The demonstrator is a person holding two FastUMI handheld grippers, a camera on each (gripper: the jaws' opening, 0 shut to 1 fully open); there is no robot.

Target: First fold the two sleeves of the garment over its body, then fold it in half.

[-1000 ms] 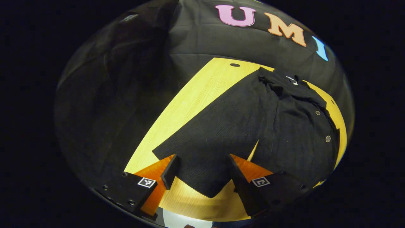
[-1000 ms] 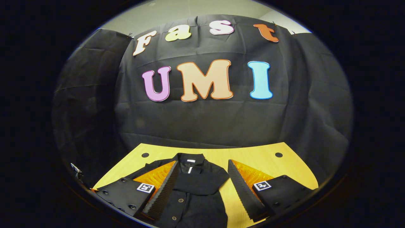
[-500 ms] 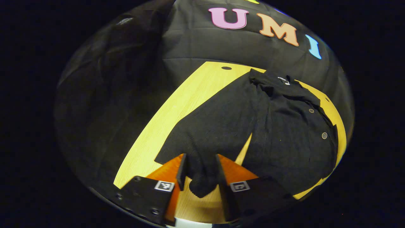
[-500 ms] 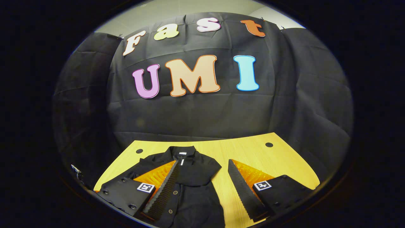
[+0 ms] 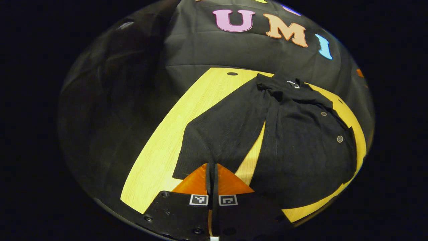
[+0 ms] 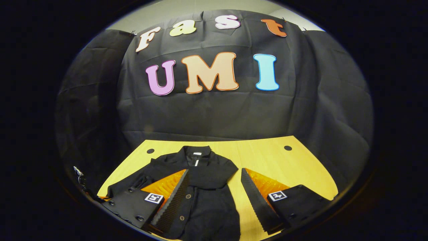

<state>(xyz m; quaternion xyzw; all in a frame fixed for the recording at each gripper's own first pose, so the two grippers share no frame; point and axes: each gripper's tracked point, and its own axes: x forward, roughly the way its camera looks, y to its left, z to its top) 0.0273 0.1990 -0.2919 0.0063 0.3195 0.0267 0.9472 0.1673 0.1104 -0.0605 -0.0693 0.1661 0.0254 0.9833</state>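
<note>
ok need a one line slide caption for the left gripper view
Left tool shut on the cuff end of the black garment's sleeve, garment spread on the wooden table.

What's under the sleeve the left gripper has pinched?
Beneath the sleeve lies the bare wooden table; left gripper is closed on its cuff end. Anything under the cloth itself stays hidden.

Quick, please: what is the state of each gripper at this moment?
Left gripper: closed, pinching the end of the garment's sleeve.
Right gripper: open, holding nothing, above the garment.
</note>
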